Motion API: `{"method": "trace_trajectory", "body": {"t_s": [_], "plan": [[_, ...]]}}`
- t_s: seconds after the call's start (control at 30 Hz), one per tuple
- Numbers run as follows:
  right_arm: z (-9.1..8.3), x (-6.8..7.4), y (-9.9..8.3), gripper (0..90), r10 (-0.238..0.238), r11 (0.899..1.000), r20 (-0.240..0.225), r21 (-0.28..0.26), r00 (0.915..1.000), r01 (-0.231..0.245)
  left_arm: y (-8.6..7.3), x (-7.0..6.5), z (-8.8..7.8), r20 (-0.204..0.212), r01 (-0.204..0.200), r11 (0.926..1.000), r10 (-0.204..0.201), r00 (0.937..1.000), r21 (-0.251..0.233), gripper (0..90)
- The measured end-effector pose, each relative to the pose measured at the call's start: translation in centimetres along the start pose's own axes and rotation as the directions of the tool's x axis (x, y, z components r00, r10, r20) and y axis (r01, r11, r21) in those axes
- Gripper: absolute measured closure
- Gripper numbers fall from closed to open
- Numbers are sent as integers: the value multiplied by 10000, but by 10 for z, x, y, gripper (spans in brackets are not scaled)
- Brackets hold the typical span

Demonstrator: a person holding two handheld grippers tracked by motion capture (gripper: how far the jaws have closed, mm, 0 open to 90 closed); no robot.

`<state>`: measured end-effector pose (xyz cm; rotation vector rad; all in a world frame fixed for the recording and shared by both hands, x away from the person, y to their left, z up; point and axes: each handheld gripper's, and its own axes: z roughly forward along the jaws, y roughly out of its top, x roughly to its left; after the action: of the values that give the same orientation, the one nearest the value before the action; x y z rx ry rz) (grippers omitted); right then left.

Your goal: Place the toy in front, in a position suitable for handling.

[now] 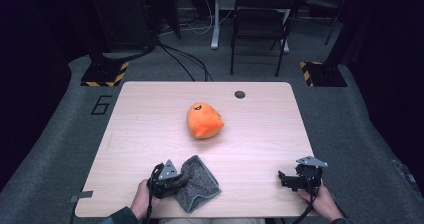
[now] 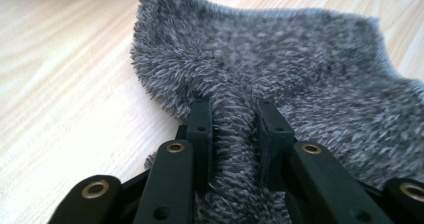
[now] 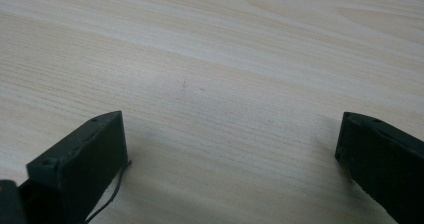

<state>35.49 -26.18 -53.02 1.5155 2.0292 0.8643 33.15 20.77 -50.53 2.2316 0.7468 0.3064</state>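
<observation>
One grey fleece cloth (image 1: pixel 201 184), folded, at the near edge of the wooden table (image 1: pixel 150 119) left of centre, lying with long axis on a diagonal from the near right corner up toward the far left; a ridge of its pile bunched and running straight away between the jaws in the left gripper view (image 2: pixel 300 84). One left gripper (image 1: pixel 176 180) pinching that ridge at the cloth's left side; one right gripper (image 1: pixel 287 180) at the near right, well apart from the cloth, jaws spread wide over bare wood. One orange plush toy (image 1: pixel 204 120) near mid-table, beyond the cloth, and one dark round hole (image 1: pixel 240 94) near the far edge.
</observation>
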Motion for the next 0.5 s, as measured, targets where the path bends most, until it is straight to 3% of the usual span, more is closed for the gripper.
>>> {"method": "trace_trajectory", "body": {"t_s": [0.13, 0.5], "plan": [[0, 0, 0, 0, 0, 10000, 2, 0, 10000, 0, 6, -3, -3, 74, 12, 9990, -9, 10000, -450, 742], [0, 0, 0, 0, 1, 10000, 2, 2, 10000, -1, 25, -11, -1, 354, -205, 9938, 245, 9991, -1092, 744]]}}
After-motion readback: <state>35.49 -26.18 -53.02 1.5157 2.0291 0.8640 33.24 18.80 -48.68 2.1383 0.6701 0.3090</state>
